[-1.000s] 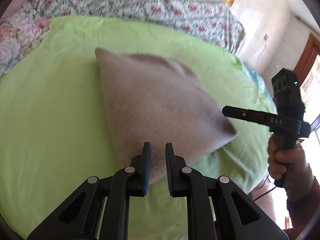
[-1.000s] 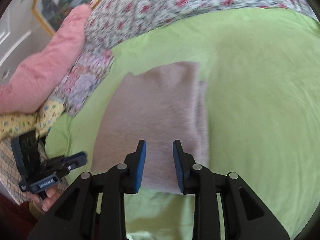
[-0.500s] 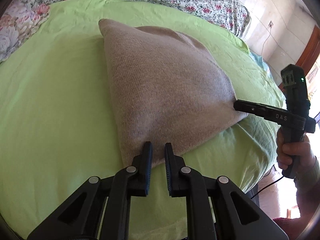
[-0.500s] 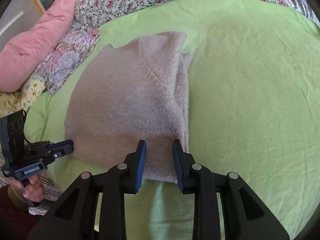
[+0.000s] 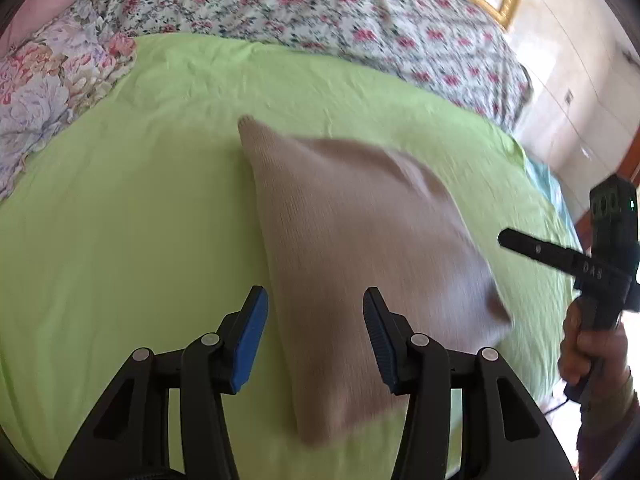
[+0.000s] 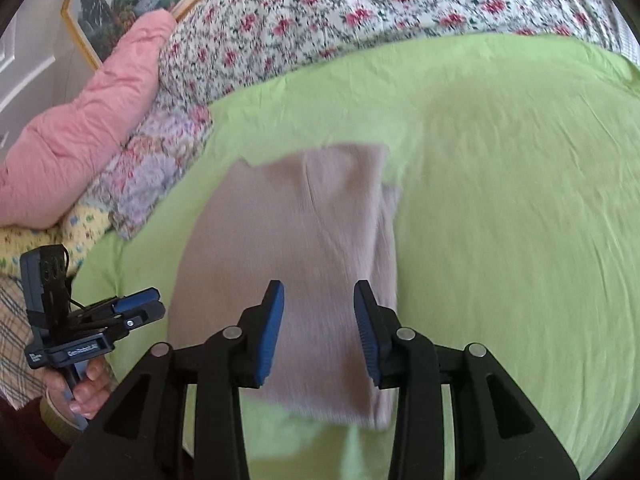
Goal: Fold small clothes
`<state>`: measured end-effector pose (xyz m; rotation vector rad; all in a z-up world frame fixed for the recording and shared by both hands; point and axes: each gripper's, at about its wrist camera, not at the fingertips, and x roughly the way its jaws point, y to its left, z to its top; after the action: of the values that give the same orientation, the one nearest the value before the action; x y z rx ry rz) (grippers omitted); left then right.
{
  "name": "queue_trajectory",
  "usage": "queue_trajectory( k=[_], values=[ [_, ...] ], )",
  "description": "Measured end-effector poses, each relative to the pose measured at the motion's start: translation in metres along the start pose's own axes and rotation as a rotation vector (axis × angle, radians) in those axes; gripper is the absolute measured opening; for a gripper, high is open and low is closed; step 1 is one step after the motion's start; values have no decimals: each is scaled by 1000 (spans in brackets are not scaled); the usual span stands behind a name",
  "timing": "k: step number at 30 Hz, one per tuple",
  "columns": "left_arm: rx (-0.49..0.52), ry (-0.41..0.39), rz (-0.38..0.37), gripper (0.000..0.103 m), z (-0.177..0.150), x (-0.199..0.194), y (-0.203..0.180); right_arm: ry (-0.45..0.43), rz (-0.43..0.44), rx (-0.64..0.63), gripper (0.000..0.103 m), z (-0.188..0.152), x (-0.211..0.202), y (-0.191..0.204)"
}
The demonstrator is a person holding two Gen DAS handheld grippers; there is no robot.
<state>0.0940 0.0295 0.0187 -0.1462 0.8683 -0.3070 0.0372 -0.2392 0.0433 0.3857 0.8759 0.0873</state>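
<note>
Left wrist cam sat low at the bed's near edge, facing 12 o'clock over the folded beige garment (image 5: 360, 248) toward the floral bedspread (image 5: 320, 12); right hand-held gripper (image 5: 520, 246) visible at 3 o'clock. Right wrist cam looked from the other side, close above the green sheet (image 6: 500, 200), left hand-held gripper (image 6: 140, 304) at 8 o'clock. Both views shared garment, sheet, bedspread.

Your two pictures are bright with daylight, and in the left wrist view the wall (image 5: 576, 92) on the right is so bright it looks washed out. The tan sweater (image 5: 360, 248) looks smeared and fuzzy in both views, while your tongs (image 6: 319, 328) look sharp. Both pictures bend round at the edges and go black in the corners.
</note>
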Motion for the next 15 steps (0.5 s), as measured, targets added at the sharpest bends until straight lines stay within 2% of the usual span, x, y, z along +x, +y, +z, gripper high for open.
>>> queue_trajectory(
  k=[4,8,12,15],
  values=[
    [-34,-11,-73,50,40,22,4,40,48,26,38,31,31,-2],
    [-46,9,-96,50,82,59,12,78,66,54,38,52,66,-10],
    [-104,72,-84,50,109,102,37,124,68,72,38,63,92,-22],
    [-147,122,-72,50,117,131,56,133,67,96,38,67,104,-35]
  ],
)
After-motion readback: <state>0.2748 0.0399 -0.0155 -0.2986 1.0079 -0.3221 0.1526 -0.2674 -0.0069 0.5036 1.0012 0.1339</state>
